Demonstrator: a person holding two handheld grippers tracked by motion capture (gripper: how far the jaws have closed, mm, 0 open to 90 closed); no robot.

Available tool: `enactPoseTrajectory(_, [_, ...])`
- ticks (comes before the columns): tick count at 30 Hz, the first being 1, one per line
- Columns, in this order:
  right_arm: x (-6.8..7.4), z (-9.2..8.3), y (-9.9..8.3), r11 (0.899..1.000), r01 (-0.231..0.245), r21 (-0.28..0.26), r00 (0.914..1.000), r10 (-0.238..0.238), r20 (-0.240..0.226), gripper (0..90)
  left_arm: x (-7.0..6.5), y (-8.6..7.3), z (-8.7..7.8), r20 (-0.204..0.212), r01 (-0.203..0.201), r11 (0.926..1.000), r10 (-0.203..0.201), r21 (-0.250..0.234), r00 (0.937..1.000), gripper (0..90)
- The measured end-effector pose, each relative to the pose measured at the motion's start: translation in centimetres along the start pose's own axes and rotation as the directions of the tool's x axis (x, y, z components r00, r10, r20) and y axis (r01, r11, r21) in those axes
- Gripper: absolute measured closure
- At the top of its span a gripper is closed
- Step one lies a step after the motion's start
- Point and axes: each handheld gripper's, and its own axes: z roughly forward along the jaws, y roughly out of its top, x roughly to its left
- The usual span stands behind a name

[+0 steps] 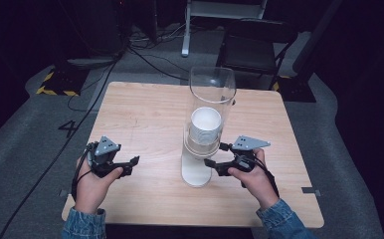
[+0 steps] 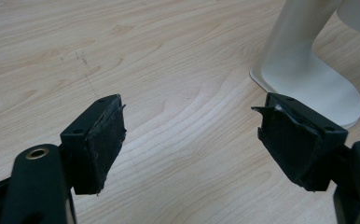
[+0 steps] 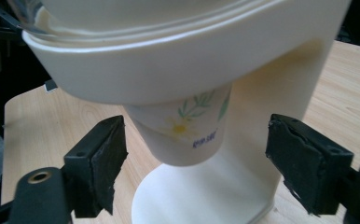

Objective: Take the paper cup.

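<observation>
Standing near the middle of a pale wood-grain bench point(image 1: 145, 114) is a cup dispenser point(image 1: 198, 169): a smooth, matte cream plastic stand with a rounded flat foot and a curved upright column that carries a broad ring-shaped collar. Out of the collar rises a clear, glossy cylindrical tube point(image 1: 213, 99), and inside it sits a stack of white paper cups point(image 1: 205, 124), their round rims showing from above. From below the collar, in the right gripper view, the tapered bottom of one paper cup point(image 3: 187, 133) pokes down, white with a printed daisy, green leaves and small blue lettering. The right gripper point(image 1: 214, 155) is held by the person's right hand point(image 1: 253, 180) just beside the dispenser's column, its jaws spread wide on either side of that hanging cup without touching it; each jaw is a black block faced with rough, slightly frayed rubbery padding. The left gripper point(image 1: 134, 160), in the left hand point(image 1: 93, 186), sits well apart from the dispenser over bare bench, its jaws likewise wide apart with nothing between them, the pad edges torn and curling. Both grippers carry a grey three-cornered plate on top. Blue denim sleeves point(image 1: 83, 224) cover the wrists. Grey carpet point(image 1: 26, 129) surrounds the bench, and a dark folding chair point(image 1: 252, 47) stands beyond it.
</observation>
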Motion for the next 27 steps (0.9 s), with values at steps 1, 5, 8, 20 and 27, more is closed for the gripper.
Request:
enactPoseTrajectory(1, [0.1, 0.3, 0.0, 1.000, 0.001, -0.001, 1.0000, -0.001, 0.000, 20.7, 0.0, 0.0, 0.0, 0.001, 0.000, 1.0000, 0.000, 0.000, 1.0000, 22.5])
enactPoseTrajectory(5, [0.5, 1.1, 0.0, 1.000, 0.004, -0.005, 1.0000, -0.004, -0.003, 20.5, 0.0, 0.0, 0.0, 0.003, 0.002, 1.0000, -0.002, -0.002, 1.0000, 22.5])
enactPoseTrajectory(8, [0.8, 1.7, 0.0, 1.000, 0.012, -0.007, 0.9999, -0.012, 0.001, 20.5, 0.0, 0.0, 0.0, 0.003, 0.006, 1.0000, -0.006, -0.004, 1.0000, 22.4])
enactPoseTrajectory(20, [1.5, 3.7, -0.7, 0.999, 0.035, -0.027, 0.9985, -0.034, 0.042, 25.5, -0.1, 0.0, -0.1, 0.012, 0.000, 1.0000, 0.000, -0.001, 0.9999, 22.2])
enactPoseTrajectory(27, [1.4, 3.9, -0.9, 0.999, 0.035, -0.037, 0.9980, -0.033, 0.054, 32.6, -0.1, -0.1, 0.1, 0.014, -0.002, 1.0000, 0.002, 0.002, 0.9999, 22.2])
